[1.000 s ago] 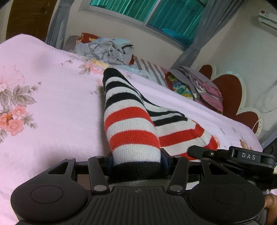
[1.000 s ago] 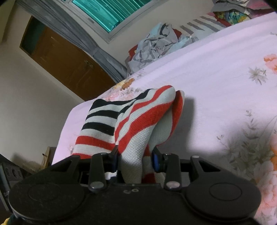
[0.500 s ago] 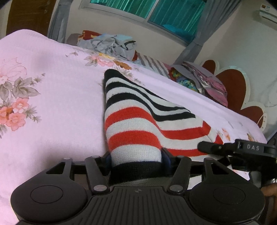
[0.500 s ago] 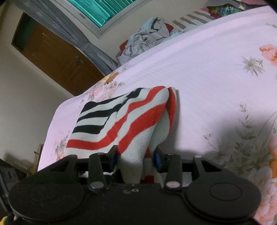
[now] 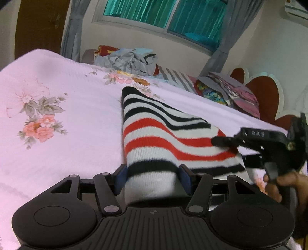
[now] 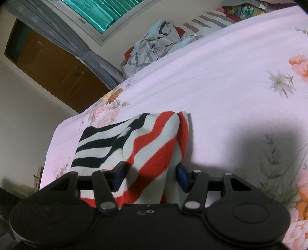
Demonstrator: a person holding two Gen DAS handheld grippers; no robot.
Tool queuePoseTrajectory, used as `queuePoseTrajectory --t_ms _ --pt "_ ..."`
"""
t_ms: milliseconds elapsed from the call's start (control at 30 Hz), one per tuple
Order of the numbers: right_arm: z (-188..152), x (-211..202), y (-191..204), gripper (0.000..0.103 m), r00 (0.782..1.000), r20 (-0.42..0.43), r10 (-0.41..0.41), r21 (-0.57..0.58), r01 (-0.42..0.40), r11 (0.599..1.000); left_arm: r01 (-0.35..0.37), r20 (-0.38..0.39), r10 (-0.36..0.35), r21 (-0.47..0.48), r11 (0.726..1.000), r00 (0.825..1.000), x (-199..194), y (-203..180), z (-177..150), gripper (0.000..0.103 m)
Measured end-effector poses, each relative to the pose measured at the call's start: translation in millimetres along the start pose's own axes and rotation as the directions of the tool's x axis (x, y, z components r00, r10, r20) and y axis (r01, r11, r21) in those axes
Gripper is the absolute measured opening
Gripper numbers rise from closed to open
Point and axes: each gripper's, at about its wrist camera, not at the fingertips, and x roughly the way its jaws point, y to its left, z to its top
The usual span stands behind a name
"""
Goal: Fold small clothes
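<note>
Pink waffle-weave bedspread with printed flowers (image 5: 63, 138) covers the bed on which everything lies. Between the blue pads of the left gripper (image 5: 153, 177) sits the white-and-black cuff end of a knitted garment striped in red, white and black (image 5: 154, 138); both pads touch its sides, so the jaws stand at a middling width, closed on the fabric. Ahead of these fingers the garment runs away across the bedspread, its black-striped tip farthest off.

To the right of the left fingers, the right gripper (image 6: 149, 177) reaches in over the garment's red-striped edge, a hand (image 5: 284, 184) on its handle. In its own view its jaws are opening: the left pad (image 6: 118, 176) lies against the fabric, the right pad (image 6: 182, 177) stands just clear, with a fold of the garment between them.

Beyond the fingers, at the far edge of the bed, lies a crumpled heap of grey and pale-blue clothes (image 5: 130, 61), under a window with teal glass (image 5: 163, 15).
</note>
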Motion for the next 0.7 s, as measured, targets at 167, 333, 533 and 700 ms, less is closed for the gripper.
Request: queuePoseTrajectory --t_ms 167,333,533,700 --pt "-4 -12 1 0.060 1.000 -0.008 0.013 -0.013 -0.013 1.000 0.003 -0.024 -0.003 -0.010 1.000 1.000 -16 2 -18 0.057" --pt "-2 -18 2 0.061 1.000 0.007 0.006 -0.017 -0.006 1.000 0.012 -0.057 -0.015 -0.054 0.998 0.998 -13 8 -40 0.057" --pt "13 2 3 0.030 1.000 0.017 -0.019 -0.051 0.020 0.999 0.004 -0.051 -0.009 -0.095 0.995 0.999 -9 11 -51 0.062" --pt "8 3 6 0.023 0.991 0.061 -0.122 -0.150 0.130 0.980 -0.014 -0.055 0.010 -0.071 0.997 0.998 -11 3 -52 0.063"
